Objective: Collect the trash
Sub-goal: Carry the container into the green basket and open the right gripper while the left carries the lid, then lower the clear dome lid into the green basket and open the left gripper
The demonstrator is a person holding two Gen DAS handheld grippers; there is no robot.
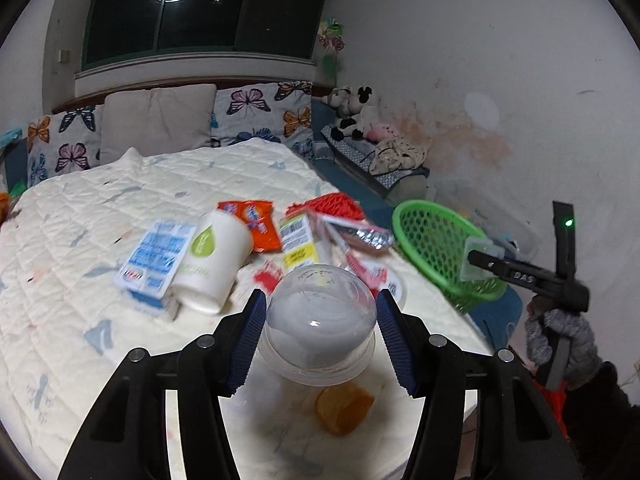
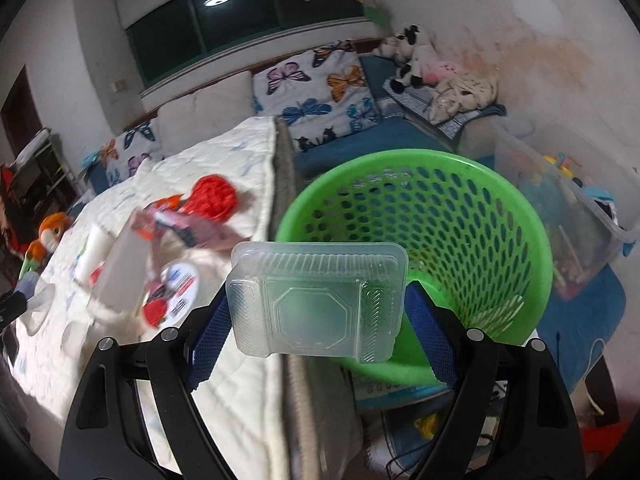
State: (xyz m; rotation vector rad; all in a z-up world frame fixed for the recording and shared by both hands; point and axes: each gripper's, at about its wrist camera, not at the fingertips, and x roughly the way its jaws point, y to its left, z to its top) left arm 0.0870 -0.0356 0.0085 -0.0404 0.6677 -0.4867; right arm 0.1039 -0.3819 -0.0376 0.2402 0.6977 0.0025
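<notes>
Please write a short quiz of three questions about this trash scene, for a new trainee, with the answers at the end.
1. True or false: the right gripper holds a clear plastic tray.
2. What stands right behind that tray? A) green basket B) blue carton C) pillow
3. What sits between the fingers of the left gripper?

Key
1. True; both blue pads press on its sides.
2. A, the green basket, beside the bed.
3. A clear dome lid; whether the pads already squeeze it cannot be told.
</notes>
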